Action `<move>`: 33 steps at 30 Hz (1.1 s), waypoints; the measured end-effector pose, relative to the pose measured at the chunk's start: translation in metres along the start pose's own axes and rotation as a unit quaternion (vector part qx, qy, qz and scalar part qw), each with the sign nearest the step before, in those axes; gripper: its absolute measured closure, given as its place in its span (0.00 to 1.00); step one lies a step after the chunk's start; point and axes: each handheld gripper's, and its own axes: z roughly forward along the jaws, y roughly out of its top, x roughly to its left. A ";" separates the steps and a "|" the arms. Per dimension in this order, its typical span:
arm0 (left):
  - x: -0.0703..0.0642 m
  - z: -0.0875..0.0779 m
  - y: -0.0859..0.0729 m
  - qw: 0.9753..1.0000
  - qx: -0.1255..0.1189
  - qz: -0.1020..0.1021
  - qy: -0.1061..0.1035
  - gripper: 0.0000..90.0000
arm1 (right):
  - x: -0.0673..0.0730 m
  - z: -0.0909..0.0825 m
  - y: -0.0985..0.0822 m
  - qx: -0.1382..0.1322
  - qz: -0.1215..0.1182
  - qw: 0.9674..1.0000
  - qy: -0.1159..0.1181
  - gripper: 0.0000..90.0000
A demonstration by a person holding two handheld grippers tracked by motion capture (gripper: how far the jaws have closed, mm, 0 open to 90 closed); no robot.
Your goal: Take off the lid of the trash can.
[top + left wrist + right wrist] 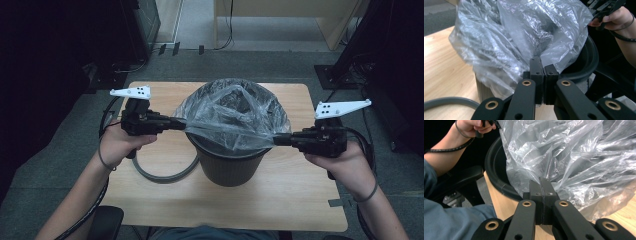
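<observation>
A black waste bin (231, 165) stands in the middle of the wooden table (295, 190). A clear plastic bag (232, 117) is stretched over its mouth. My left gripper (183, 125) is shut on the bag's left edge, and the right gripper (278, 140) is shut on its right edge. In the left gripper view the closed jaws pinch a fold of the bag (524, 37) at my gripper (543, 67), with the bin rim (589, 60) behind. The right gripper view has the closed jaws nipping the film (574, 155) at my gripper (542, 182), beside the bin rim (496, 175).
A grey ring (162, 175) lies flat on the table left of the bin, near my left hand. Cables trail from both grippers. Dark equipment and a chair base stand around the table, and grey carpet lies beyond its far edge.
</observation>
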 end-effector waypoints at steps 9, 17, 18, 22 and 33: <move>-0.002 0.001 -0.014 1.000 0.008 -0.003 -0.016 0.99 | 0.007 0.005 -0.008 0.031 -0.015 0.999 0.008 1.00; -0.004 0.001 -0.023 0.999 0.003 -0.010 -0.035 0.99 | 0.010 0.012 -0.013 0.055 -0.021 0.998 0.020 1.00; -0.004 0.001 -0.023 0.999 0.003 -0.010 -0.035 0.99 | 0.010 0.012 -0.013 0.055 -0.021 0.998 0.020 1.00; -0.003 0.003 -0.030 0.999 0.008 -0.016 -0.042 0.99 | 0.012 0.017 -0.016 0.060 -0.023 0.997 0.030 1.00; -0.007 0.008 -0.041 0.999 0.026 0.006 -0.036 0.99 | 0.015 0.040 -0.020 0.098 -0.044 0.994 0.035 1.00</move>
